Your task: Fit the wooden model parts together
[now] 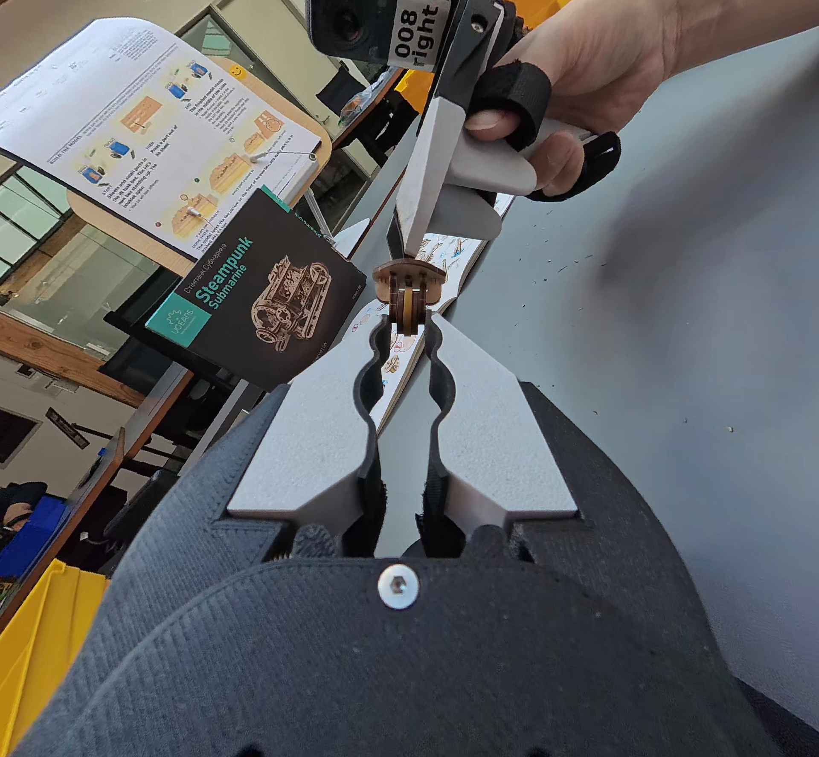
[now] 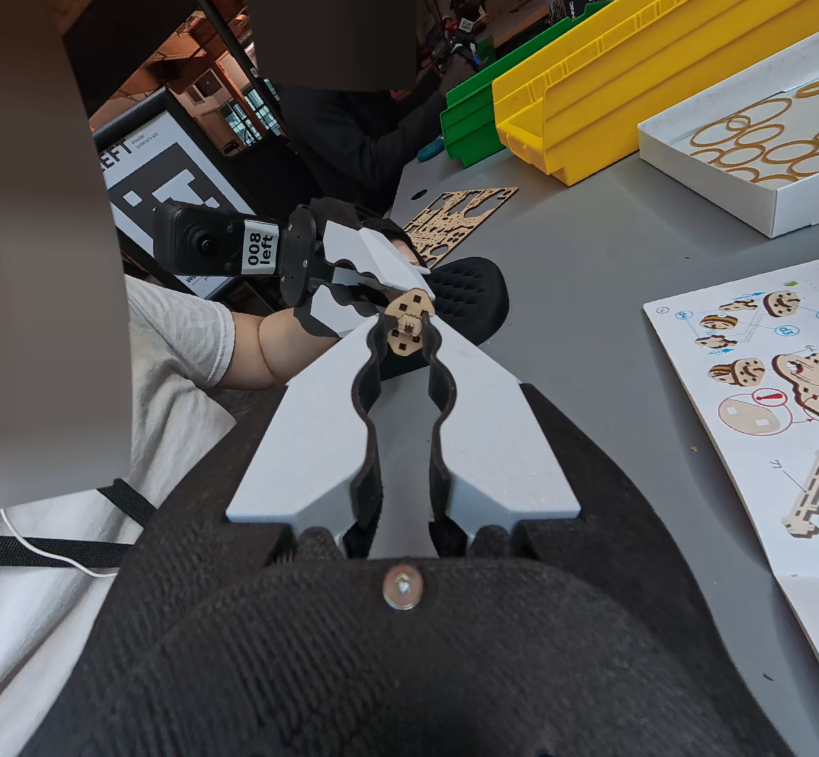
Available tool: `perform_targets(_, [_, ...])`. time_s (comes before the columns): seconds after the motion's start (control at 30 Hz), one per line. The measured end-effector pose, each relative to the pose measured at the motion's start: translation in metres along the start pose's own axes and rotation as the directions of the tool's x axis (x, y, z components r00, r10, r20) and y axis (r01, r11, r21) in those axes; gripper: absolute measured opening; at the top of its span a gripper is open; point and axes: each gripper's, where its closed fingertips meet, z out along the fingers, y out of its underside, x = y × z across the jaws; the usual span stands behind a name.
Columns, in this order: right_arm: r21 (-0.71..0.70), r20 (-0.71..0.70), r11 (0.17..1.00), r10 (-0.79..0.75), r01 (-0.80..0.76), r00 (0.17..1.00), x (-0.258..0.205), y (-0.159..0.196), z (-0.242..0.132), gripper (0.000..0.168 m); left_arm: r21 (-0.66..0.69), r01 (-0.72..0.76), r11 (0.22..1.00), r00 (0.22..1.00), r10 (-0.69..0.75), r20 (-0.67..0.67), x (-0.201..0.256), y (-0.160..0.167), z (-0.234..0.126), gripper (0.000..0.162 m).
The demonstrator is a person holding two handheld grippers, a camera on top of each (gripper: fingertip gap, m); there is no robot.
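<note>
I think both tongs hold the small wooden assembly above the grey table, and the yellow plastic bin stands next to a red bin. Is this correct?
Not quite. In the right wrist view, the yellow plastic bin stands next to a green plastic bin, not red. Both tongs, left tongs and right tongs, do hold the small wooden assembly above the grey table.

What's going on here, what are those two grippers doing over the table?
A person holds two hand grippers above a grey table, fitting a small wooden model sub-assembly. The left gripper clamps its stacked lower plates, while the right gripper meets the flat slotted plate at its end. An instruction sheet, a punched-out wooden sheet and a white tray of wooden rings lie nearby.
</note>
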Motion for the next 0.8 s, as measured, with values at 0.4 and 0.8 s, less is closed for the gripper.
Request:
perform_targets(0.4, [0.009,0.004,0.999,0.037,-0.037,0.999,0.006,0.002,0.0,0.011,-0.034,-0.043,0.998,0.999,0.044,0.013,0.001,0.003,0.002,0.013])
perform_targets(0.8, [-0.039,-0.028,0.999,0.028,-0.029,0.999,0.009,0.01,0.001,0.011,-0.075,-0.027,0.997,0.999,0.024,-0.032,0.009,0.009,0.003,0.012])
